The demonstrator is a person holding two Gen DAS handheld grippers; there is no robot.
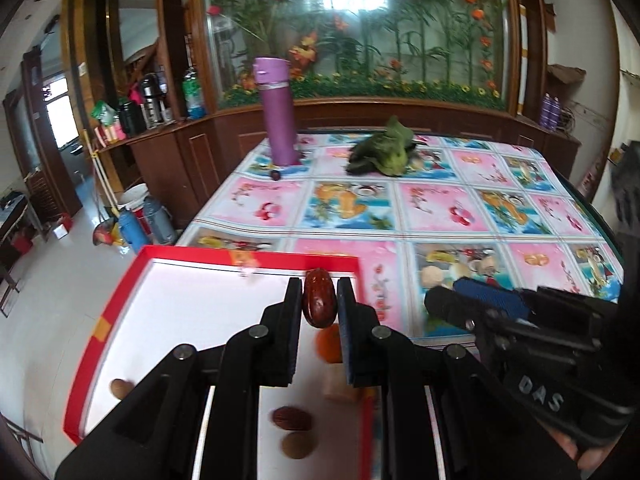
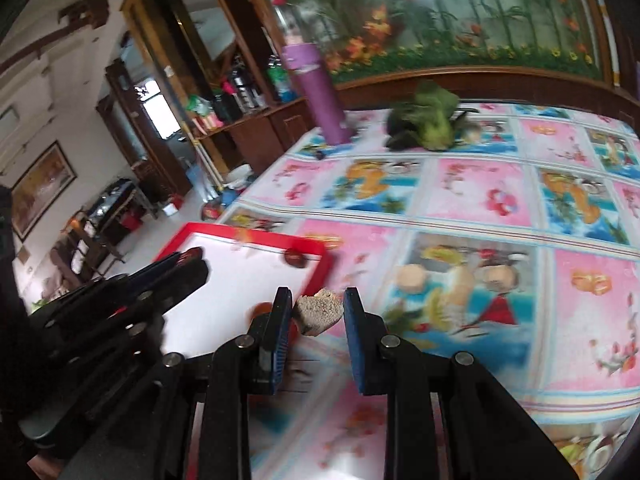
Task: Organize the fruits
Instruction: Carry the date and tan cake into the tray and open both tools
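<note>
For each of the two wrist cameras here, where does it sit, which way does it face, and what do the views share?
Left wrist: on the left gripper, facing forward over the red tray; its fingers clamp a red date, and the right gripper shows alongside.
Right wrist: on the right gripper, facing the patterned tablecloth; a crumbly brown piece sits between its fingers, left gripper alongside.
Shared: tray, purple bottle, leafy greens.

Left tool [image 1: 319, 300] clamps red date [image 1: 318, 298] above red-rimmed tray [image 1: 120, 292]; orange fruit [image 1: 329, 343], nuts [image 1: 292, 418] below.
</note>
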